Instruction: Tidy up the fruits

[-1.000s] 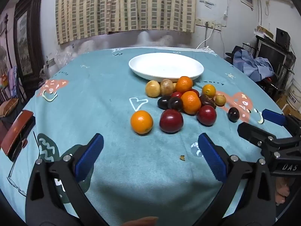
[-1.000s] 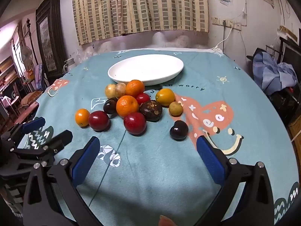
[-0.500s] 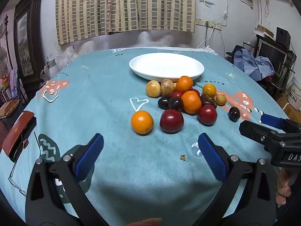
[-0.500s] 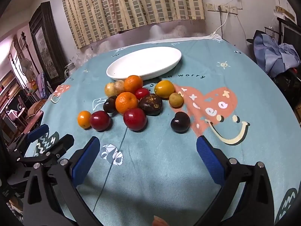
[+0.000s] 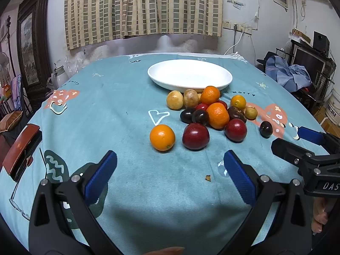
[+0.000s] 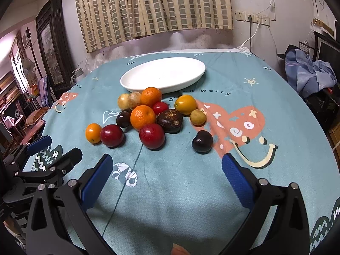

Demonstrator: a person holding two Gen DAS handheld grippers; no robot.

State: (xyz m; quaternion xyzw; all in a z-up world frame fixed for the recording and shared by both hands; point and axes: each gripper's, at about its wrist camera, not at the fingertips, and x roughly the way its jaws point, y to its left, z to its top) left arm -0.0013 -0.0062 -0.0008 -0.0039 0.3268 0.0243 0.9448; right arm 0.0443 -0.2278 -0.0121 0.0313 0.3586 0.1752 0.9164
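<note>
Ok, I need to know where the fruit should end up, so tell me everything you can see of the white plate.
The white plate is a shallow oval dish, glossy like ceramic, lying flat and empty on the teal tablecloth at the far side. The fruit pile sits just in front of its near rim; whether any fruit touches it cannot be told.

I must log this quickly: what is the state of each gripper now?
Left gripper: open, holding nothing.
Right gripper: open, holding nothing.
</note>
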